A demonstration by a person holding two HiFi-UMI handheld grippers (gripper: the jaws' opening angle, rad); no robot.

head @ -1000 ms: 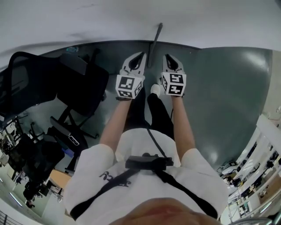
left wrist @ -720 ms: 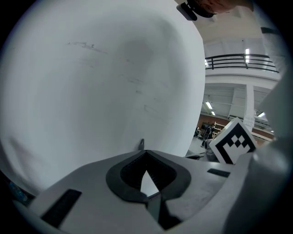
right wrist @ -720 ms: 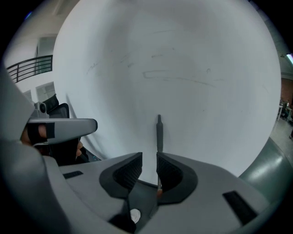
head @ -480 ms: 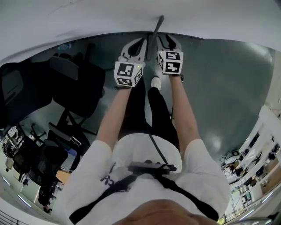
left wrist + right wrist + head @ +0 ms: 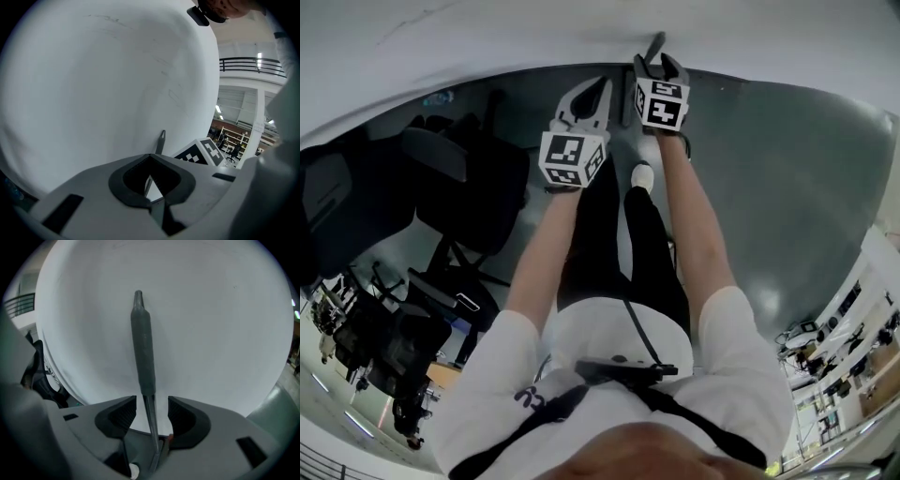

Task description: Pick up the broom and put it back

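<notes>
Arms outstretched; right gripper jaws just opened, loose around broom handle; left gripper jaws closed

Wall: plain white and smooth; the left gripper view shows faint scuff lines on it. Floor: dark grey-green and glossy, with a soft patch of reflected light at the right. Black office chairs on wheeled bases stand at the left, near the wall. Lower left: more chairs and a wooden desk top. The left gripper view shows a dark railing on an upper level, strip ceiling lights and distant shelving in a lit hall.
</notes>
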